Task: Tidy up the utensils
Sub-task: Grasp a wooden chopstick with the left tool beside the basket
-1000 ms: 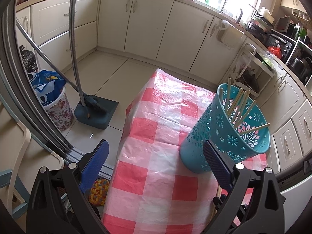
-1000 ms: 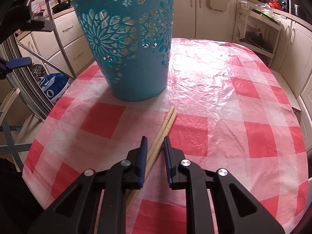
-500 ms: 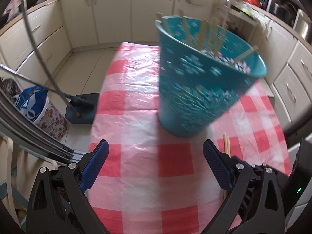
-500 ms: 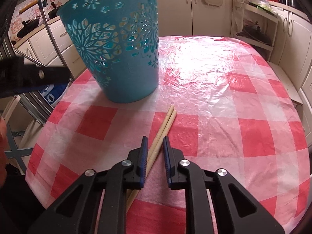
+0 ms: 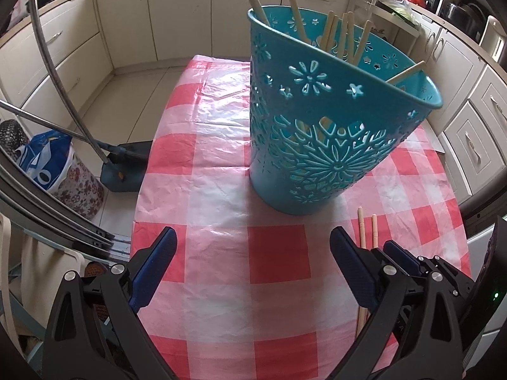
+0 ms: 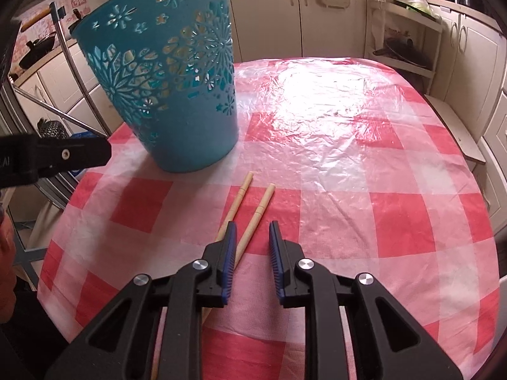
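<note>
We see our right tool [image 6: 252,243], jaws opening, around one of two loose chopsticks [image 6: 258,210] lying on the checked counter [image 6: 364,158] just in front of the teal basket [image 6: 171,95]. Our left tool [image 5: 252,266] hovers wide open and empty before that basket.

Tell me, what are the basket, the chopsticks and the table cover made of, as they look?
Basket: moulded plastic, matte teal, with cut-out flower holes. Chopsticks: pale, matte sticks, likely bamboo or wood. Table cover: thin plastic sheet, probably; it is glossy, wrinkled and throws glare.
</note>
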The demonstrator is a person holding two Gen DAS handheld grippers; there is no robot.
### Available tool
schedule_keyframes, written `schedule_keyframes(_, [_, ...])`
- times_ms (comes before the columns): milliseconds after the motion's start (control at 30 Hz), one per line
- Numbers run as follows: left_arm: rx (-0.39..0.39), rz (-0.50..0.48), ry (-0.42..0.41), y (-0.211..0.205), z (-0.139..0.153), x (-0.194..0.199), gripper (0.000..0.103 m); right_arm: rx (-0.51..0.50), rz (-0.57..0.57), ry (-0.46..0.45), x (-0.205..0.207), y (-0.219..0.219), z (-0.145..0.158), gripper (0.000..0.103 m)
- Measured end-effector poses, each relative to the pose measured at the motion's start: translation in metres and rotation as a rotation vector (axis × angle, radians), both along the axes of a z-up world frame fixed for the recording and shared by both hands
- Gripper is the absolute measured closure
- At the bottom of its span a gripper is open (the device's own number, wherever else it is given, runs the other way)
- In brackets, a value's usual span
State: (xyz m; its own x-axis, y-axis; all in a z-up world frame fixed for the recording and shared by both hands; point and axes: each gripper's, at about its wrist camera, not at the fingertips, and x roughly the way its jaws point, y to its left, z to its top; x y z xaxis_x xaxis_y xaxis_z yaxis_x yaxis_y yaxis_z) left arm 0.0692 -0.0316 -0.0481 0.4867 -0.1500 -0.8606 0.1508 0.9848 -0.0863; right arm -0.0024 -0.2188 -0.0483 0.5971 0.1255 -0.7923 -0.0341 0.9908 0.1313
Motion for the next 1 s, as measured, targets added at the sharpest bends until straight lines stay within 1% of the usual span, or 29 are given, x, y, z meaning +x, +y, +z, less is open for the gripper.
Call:
schedule_keyframes(100, [0.001,-0.008,0.001,0.0,0.0,0.0,0.01,-0.017,0.025,-0.002,0.002,0.01,-0.001,0.082])
schedule_keyframes(167, [0.007,-0.015,0.001,-0.001,-0.001,0.0,0.01,-0.041,0.093,-0.005,0.003,0.021,0.0,0.082])
schedule_keyframes(267, [0.016,-0.022,0.013,-0.003,-0.004,0.0,0.01,-0.038,0.148,-0.003,0.0,0.036,0.0,0.086])
schedule_keyframes(400, [0.022,-0.038,0.043,-0.013,-0.012,0.001,0.01,-0.073,0.104,-0.008,0.0,0.028,0.002,0.088])
schedule_keyframes(467, [0.036,-0.055,0.048,-0.022,-0.016,0.0,0.01,-0.07,0.082,-0.001,-0.001,0.019,0.002,0.09])
schedule_keyframes(567, [0.084,-0.088,0.049,-0.04,-0.024,-0.002,0.01,-0.067,0.065,0.004,-0.001,0.011,0.002,0.09])
schedule_keyframes(700, [0.15,-0.101,0.047,-0.057,-0.037,-0.004,0.01,-0.046,0.054,0.014,0.001,0.001,0.001,0.09])
schedule_keyframes(800, [0.133,-0.091,0.055,-0.06,-0.042,-0.002,0.011,-0.032,0.047,0.019,0.0,-0.003,0.002,0.09])
schedule_keyframes(900, [0.119,-0.087,0.068,-0.06,-0.045,-0.001,0.019,-0.03,0.049,0.019,-0.002,-0.005,0.004,0.09])
schedule_keyframes(967, [0.121,-0.099,0.082,-0.061,-0.049,-0.001,0.029,-0.029,0.046,0.019,-0.002,-0.006,0.003,0.09])
schedule_keyframes(1000, [0.127,-0.104,0.083,-0.062,-0.052,0.0,0.029,-0.026,0.042,0.021,-0.001,-0.008,0.003,0.09])
